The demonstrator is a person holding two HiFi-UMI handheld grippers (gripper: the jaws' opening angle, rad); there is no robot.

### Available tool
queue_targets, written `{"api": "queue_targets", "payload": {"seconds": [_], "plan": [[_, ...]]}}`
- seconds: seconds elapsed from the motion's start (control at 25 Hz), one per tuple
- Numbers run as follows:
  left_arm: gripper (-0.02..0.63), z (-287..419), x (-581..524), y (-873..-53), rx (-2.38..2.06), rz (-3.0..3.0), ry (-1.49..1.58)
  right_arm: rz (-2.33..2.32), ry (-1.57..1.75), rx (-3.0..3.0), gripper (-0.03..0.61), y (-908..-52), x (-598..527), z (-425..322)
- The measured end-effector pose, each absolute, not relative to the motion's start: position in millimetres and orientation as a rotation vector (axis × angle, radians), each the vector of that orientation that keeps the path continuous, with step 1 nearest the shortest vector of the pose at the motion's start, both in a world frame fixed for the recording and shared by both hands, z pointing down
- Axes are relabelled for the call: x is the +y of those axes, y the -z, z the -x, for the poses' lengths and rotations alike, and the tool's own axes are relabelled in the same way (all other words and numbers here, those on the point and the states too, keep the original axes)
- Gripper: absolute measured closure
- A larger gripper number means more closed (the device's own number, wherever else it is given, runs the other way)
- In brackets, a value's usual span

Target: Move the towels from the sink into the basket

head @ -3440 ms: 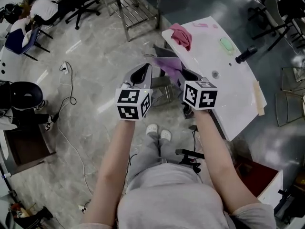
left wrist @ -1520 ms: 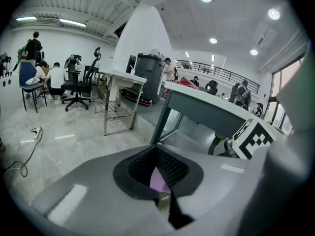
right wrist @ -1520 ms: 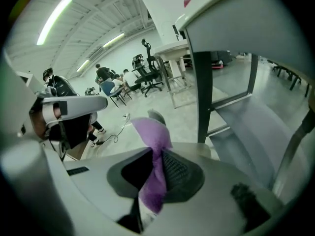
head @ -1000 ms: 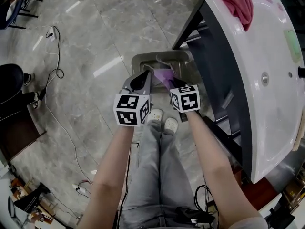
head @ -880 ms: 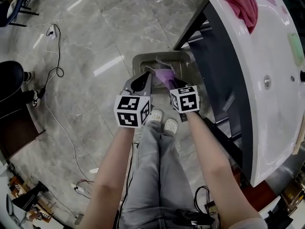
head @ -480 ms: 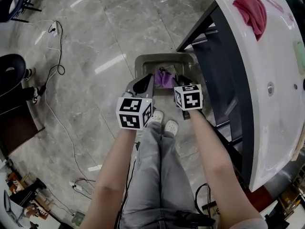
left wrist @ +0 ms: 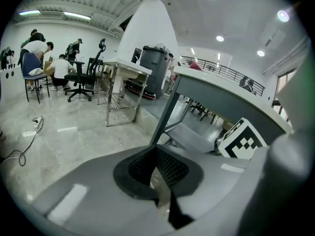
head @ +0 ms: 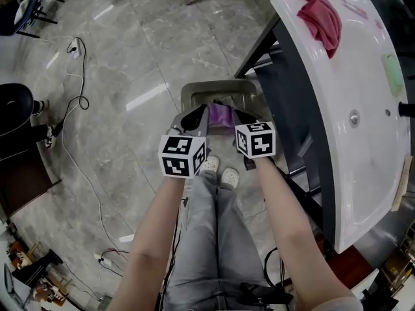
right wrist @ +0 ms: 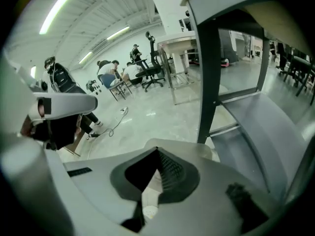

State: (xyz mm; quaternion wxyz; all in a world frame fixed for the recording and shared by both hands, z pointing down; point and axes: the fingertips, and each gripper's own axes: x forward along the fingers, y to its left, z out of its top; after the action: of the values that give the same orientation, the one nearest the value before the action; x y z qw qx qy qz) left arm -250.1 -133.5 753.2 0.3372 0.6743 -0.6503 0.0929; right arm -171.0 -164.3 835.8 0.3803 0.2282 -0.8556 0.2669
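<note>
While the purple towel (head: 222,115) lies in the basket (head: 194,91) left of the sink (head: 353,167), the left gripper (head: 200,113) shut empty and the jaws of the right gripper (head: 240,115) just closed on nothing, we judge the pink towel (head: 319,17) on the sink's far rim may drop floorward if pinched thinly.

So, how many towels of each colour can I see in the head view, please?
Purple towel: 1, lying in the basket
Dark pink towel: 1, draped on the far end of the sink
Total: 2 towels
</note>
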Motion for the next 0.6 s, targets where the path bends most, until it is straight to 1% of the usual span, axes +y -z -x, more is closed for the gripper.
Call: {"api": "queue_targets", "payload": {"seconds": [0.6], "plan": [[0.609,221.4,-132.2,-693.2,-1.724,-1.827,-0.284,-0.714,-0.665,-2.279,0.561,-729.1,-157.2,133.5]]}}
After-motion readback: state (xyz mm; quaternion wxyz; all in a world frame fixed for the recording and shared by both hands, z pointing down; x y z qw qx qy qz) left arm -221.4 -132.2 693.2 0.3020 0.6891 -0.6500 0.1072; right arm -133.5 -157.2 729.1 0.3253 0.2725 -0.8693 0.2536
